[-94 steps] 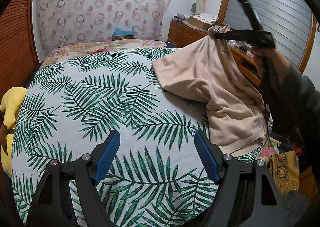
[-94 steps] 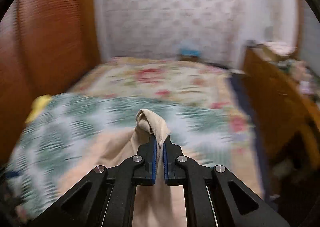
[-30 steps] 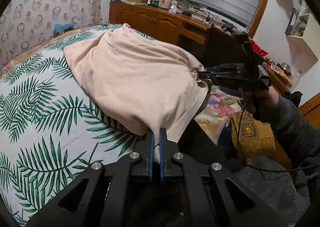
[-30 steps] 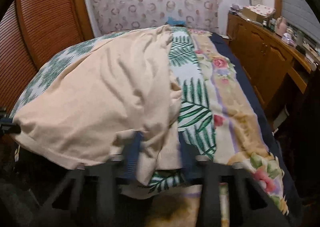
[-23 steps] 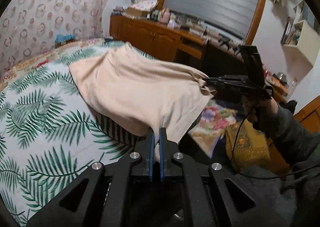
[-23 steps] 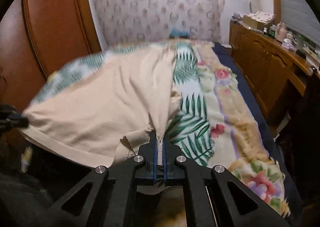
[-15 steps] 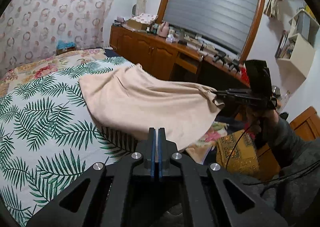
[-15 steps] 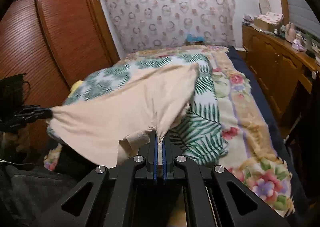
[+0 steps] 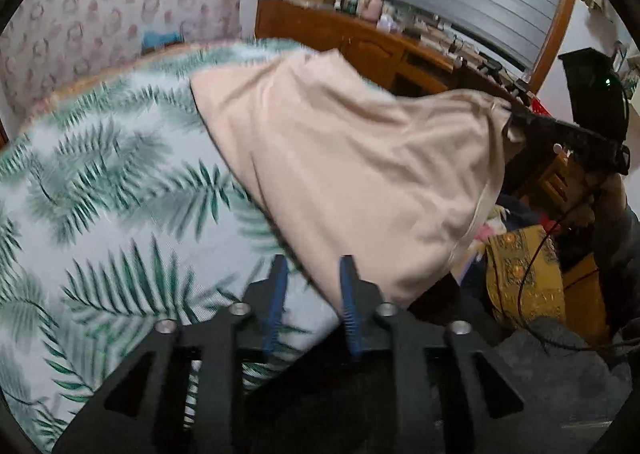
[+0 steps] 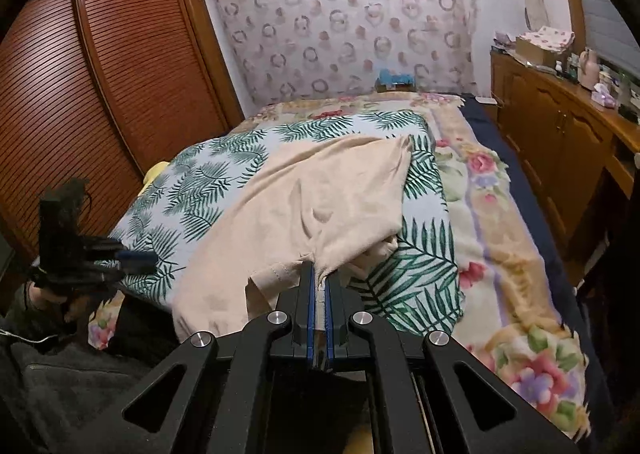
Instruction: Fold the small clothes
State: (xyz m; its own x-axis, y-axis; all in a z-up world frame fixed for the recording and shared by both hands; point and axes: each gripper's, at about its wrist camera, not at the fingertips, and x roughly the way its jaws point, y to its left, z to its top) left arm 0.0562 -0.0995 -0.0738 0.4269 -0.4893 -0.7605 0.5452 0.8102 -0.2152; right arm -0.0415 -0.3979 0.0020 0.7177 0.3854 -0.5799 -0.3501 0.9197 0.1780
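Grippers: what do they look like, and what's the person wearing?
Both grippers, left and right, have black cut-out frames, silver screws and blue ribbed pads. A thin black cable hangs by the right one. The sleeve is dark grey.

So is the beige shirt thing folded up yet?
Not yet. The beige garment lies spread and rumpled over the leafy bedcover, one edge pinched in the right gripper.

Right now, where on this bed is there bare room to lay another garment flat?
The palm-leaf bedspread is bare between the beige cloth garment and the slatted wooden wardrobe. The floral blanket beside the wooden dresser is bare too.
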